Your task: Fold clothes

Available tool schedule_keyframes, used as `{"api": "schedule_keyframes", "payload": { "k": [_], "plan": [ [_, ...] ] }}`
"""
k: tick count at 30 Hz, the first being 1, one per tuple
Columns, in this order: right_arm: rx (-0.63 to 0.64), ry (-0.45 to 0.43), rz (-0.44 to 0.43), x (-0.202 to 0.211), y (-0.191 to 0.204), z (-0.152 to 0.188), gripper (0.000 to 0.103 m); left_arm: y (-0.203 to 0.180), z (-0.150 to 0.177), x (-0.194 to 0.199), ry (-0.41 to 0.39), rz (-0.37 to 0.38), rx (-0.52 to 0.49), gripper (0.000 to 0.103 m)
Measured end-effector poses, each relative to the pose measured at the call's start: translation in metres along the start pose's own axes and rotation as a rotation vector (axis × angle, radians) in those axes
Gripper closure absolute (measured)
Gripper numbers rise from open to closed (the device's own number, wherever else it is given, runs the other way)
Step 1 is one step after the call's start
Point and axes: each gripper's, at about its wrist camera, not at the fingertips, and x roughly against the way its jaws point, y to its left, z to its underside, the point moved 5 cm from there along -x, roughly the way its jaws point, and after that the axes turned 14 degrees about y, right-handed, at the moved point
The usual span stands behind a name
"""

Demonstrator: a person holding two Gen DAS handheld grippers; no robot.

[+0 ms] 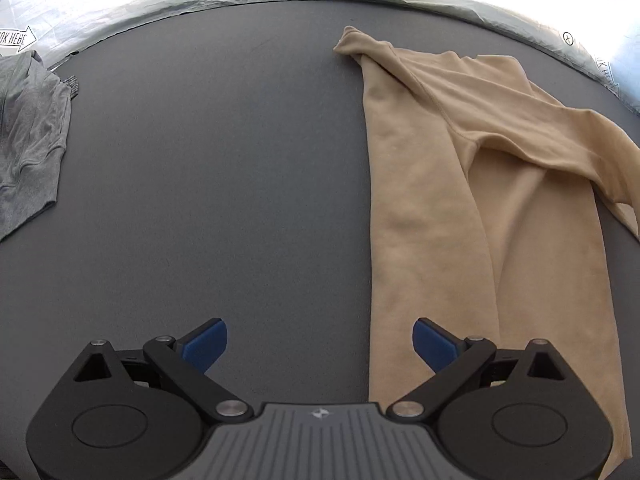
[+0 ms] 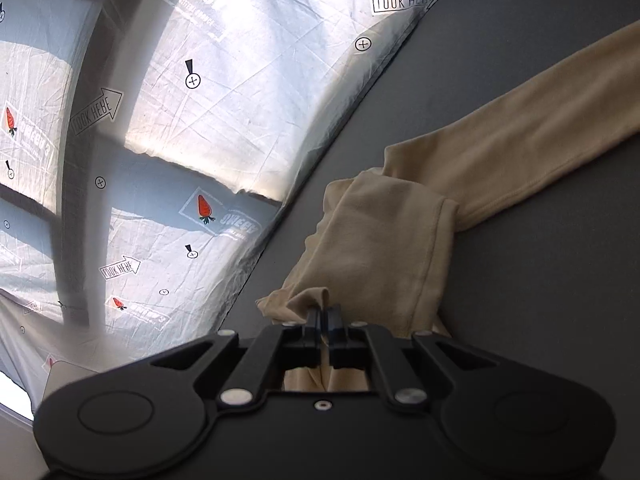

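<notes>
Grey matting (image 1: pixel 208 184) is covering the whole work surface and is taking up most of the left wrist view, with a crinkled pale sheet (image 2: pixel 168 128) printed with carrots and "LOOK HERE" arrows lying along its far edge and filling the left half of the right wrist view. Over the right part of the mat, a beige long-sleeved top (image 1: pixel 472 184) is lying stretched from near to far, its left edge running straight and one sleeve folded across the body toward the right. At the far left edge of the mat, well apart from the beige top, a grey garment (image 1: pixel 28 140) is sitting in a loose heap. The left gripper (image 1: pixel 320 344) is hovering over bare mat just beside the beige top's left edge, its blue-padded fingers (image 1: pixel 206 344) standing wide apart and holding nothing. The right gripper (image 2: pixel 323 314) is pinching a bunched fold of the beige top near the sheet's edge, its jaws pressed together on the cloth, with a cuffed sleeve end draping just beyond it.
</notes>
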Motion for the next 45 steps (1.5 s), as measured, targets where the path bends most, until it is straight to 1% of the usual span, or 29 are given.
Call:
{"api": "schedule_keyframes", "payload": {
  "k": [3, 6, 8, 12, 14, 18, 20, 24, 32, 35, 41, 45],
  "plan": [
    [-0.005, 0.092, -0.015, -0.014, 0.006, 0.034, 0.100, 0.001, 0.024, -0.002, 0.015, -0.012, -0.020, 0.004],
    [0.025, 0.170, 0.008, -0.027, 0.014, 0.062, 0.101, 0.002, 0.042, -0.003, 0.027, -0.015, -0.049, 0.004],
    [0.049, 0.205, 0.014, -0.031, 0.019, 0.079, 0.101, 0.001, 0.052, -0.003, 0.028, -0.020, -0.074, 0.004],
    [0.085, 0.225, 0.044, -0.030, 0.024, 0.104, 0.101, -0.001, 0.071, -0.008, 0.043, -0.016, -0.116, 0.004],
    [0.101, 0.217, 0.067, -0.026, 0.024, 0.114, 0.101, 0.000, 0.079, -0.010, 0.053, -0.006, -0.129, 0.004],
    [0.085, 0.211, 0.065, -0.020, 0.020, 0.127, 0.101, -0.001, 0.089, -0.015, 0.071, 0.002, -0.151, 0.004],
    [0.087, 0.220, 0.062, -0.019, 0.020, 0.133, 0.101, 0.000, 0.090, -0.017, 0.073, 0.004, -0.157, 0.004],
    [0.109, 0.253, 0.053, -0.023, 0.026, 0.146, 0.101, 0.001, 0.090, -0.019, 0.068, 0.002, -0.165, 0.000],
    [0.149, 0.353, 0.047, -0.037, 0.033, 0.172, 0.101, 0.001, 0.088, -0.022, 0.060, 0.025, -0.173, 0.000],
    [0.159, 0.379, 0.055, -0.040, 0.033, 0.180, 0.101, 0.000, 0.087, -0.023, 0.058, 0.032, -0.176, 0.000],
    [0.150, 0.404, 0.074, -0.045, 0.031, 0.195, 0.101, -0.002, 0.088, -0.023, 0.050, 0.039, -0.184, 0.000],
    [0.128, 0.396, 0.072, -0.045, 0.027, 0.200, 0.101, -0.002, 0.085, -0.024, 0.036, 0.032, -0.204, 0.000]
  ]
}}
